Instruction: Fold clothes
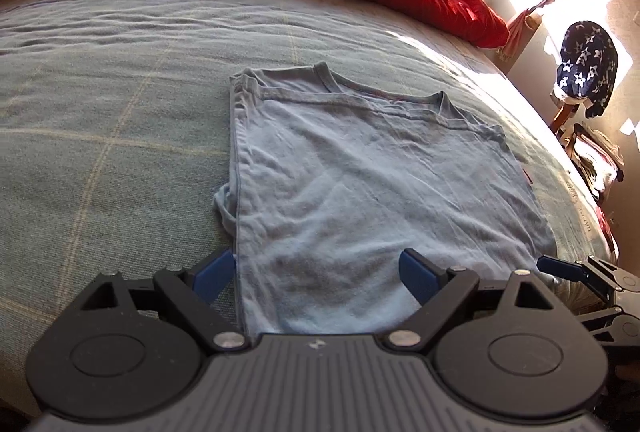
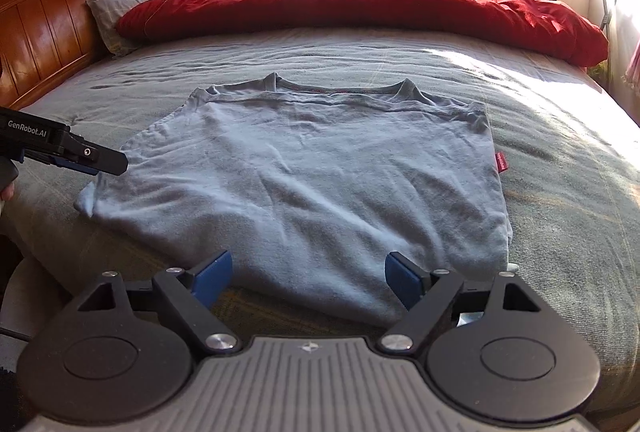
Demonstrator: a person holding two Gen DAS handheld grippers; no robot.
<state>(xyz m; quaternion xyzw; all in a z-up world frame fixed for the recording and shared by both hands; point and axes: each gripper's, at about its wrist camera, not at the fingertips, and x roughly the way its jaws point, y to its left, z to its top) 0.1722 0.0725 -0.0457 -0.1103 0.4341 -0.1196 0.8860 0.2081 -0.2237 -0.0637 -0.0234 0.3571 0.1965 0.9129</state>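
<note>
right now a pale blue shirt (image 2: 304, 176) lies flat on the bed (image 2: 560, 160), collar toward the far side and both sleeves folded in so the sides run nearly straight. its near hem sits by the bed's front edge. a small red tag (image 2: 500, 163) sticks out on its right side. the left gripper (image 1: 320, 270) hovers over the shirt's near left part, jaws wide with nothing between them but the cloth below, not pinched. the right gripper (image 2: 308, 272) hovers over the near hem, jaws likewise wide and empty. each gripper shows at the edge of the other's view. a red duvet (image 2: 360, 12) is bunched along the far side of the bed, with a wooden headboard (image 2: 52, 20) at the left.
</note>
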